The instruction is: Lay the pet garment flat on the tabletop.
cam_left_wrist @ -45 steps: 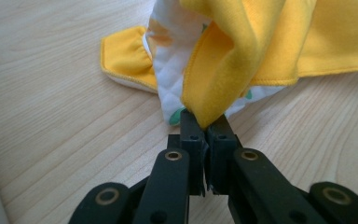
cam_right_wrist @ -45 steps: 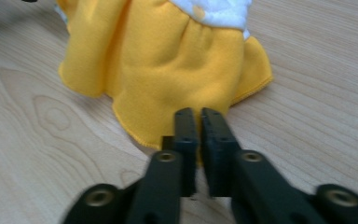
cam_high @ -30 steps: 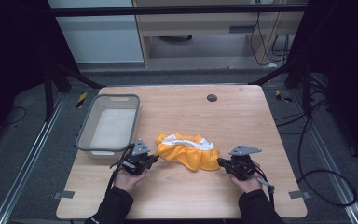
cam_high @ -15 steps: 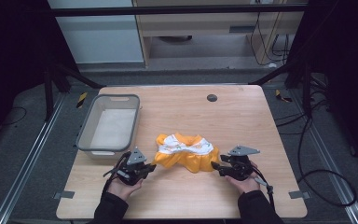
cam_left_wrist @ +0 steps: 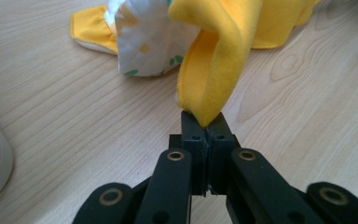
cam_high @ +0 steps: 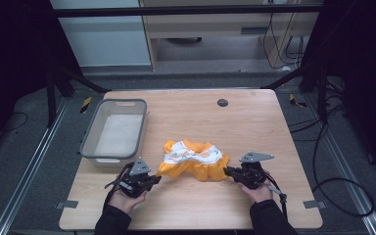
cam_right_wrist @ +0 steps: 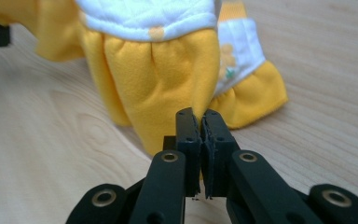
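Two tongs hold one small piece of clothing between them. In the high view, the yellow and white garment lies bunched on the wooden surface, a bit nearer the person than the middle. The left tongs touch its left end and the right tongs touch its right end. A hand holds each one from the bottom edge. A grey plastic bin sits to the left of the garment, close but not touching it. A small dark round spot sits far back on the surface.

In the left gripper view, the left tongs are pressed tight together on a folded yellow edge of the garment. The cloth lifts up from the pinch and flops over, so it looks soft and thick like fleece. A white part with small prints rests on the wood behind.

In the right gripper view, the right tongs are squeezed almost fully together, with only a thin line between them. The yellow gathered cloth sits right at their tips, and they seem to pinch its bottom edge, though the very tip is hard to see.

The garment looks light, floppy and not breakable. It will sag and bunch when lifted, so it needs a pinch at two far-apart edges. A thick hem or cuff is the best spot, as thin folds could slip out.
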The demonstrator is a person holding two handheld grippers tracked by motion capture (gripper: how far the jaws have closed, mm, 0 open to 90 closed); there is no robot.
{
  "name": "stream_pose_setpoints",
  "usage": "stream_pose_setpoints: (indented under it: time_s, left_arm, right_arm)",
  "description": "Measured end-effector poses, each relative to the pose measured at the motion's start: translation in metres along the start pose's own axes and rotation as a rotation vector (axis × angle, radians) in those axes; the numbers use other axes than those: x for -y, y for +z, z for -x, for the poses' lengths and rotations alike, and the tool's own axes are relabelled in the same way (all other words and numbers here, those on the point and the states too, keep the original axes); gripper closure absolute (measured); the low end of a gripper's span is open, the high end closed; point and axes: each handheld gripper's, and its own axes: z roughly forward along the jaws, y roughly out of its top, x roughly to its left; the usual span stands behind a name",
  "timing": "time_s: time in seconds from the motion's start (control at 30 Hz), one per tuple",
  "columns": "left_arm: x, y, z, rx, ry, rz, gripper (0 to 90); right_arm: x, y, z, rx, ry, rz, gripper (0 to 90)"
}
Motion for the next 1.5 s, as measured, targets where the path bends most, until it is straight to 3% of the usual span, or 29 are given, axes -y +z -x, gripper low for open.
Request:
stream_pose_setpoints:
  time_s: [0.17, 0.33, 0.5, 0.57, 0.6, 0.8, 0.93, 1.0, 1.17, 1.3, 1.33, 1.43, 1.5]
  left_arm:
    - [0.006, -0.02, 0.004, 0.037, -0.024, 0.025, 88.6]
    - [0.022, -0.028, 0.015, 0.062, -0.036, -0.009, 88.5]
    - [0.033, -0.016, 0.02, 0.007, -0.03, -0.055, 85.0]
    - [0.034, -0.012, 0.02, -0.038, -0.033, -0.059, 69.5]
    - [0.034, -0.012, 0.02, -0.038, -0.039, -0.052, 62.0]
    - [0.037, -0.019, 0.021, -0.077, -0.019, 0.006, 38.6]
    - [0.037, -0.022, 0.027, -0.072, -0.006, 0.036, 34.0]
    - [0.034, -0.022, 0.03, -0.061, 0.009, 0.061, 34.5]
    - [0.026, -0.017, 0.034, -0.022, 0.021, 0.096, 50.1]
    - [0.021, -0.013, 0.029, 0.023, -0.033, 0.097, 67.0]
    - [0.02, -0.012, 0.027, 0.039, -0.042, 0.096, 73.9]
    - [0.018, -0.013, 0.023, 0.059, -0.065, 0.098, 81.6]
    - [0.017, -0.017, 0.024, 0.068, -0.069, 0.113, 83.7]
  right_arm:
    - [-0.003, -0.031, -0.007, -0.077, 0.003, 0.035, 86.8]
    - [0.003, -0.052, -0.014, -0.136, 0.023, 0.007, 86.6]
    - [0.016, -0.045, -0.018, -0.056, 0.006, -0.067, 82.8]
    - [0.019, -0.039, -0.018, -0.019, -0.011, -0.082, 76.7]
    - [0.02, -0.036, -0.018, 0.003, -0.03, -0.085, 74.5]
    - [0.02, -0.037, -0.019, 0.028, -0.053, -0.036, 64.9]
    - [0.019, -0.038, -0.021, 0.029, -0.06, -0.011, 60.8]
    - [0.018, -0.037, -0.022, 0.019, -0.067, 0.002, 60.0]
    - [0.013, -0.032, -0.026, -0.015, -0.089, 0.028, 59.0]
    - [0.007, -0.026, -0.029, -0.038, -0.099, 0.043, 60.6]
    - [0.005, -0.024, -0.029, -0.046, -0.095, 0.042, 64.8]
    - [0.002, -0.023, -0.03, -0.067, -0.087, 0.026, 82.9]
    - [-0.001, -0.027, -0.032, -0.097, -0.085, 0.035, 86.4]
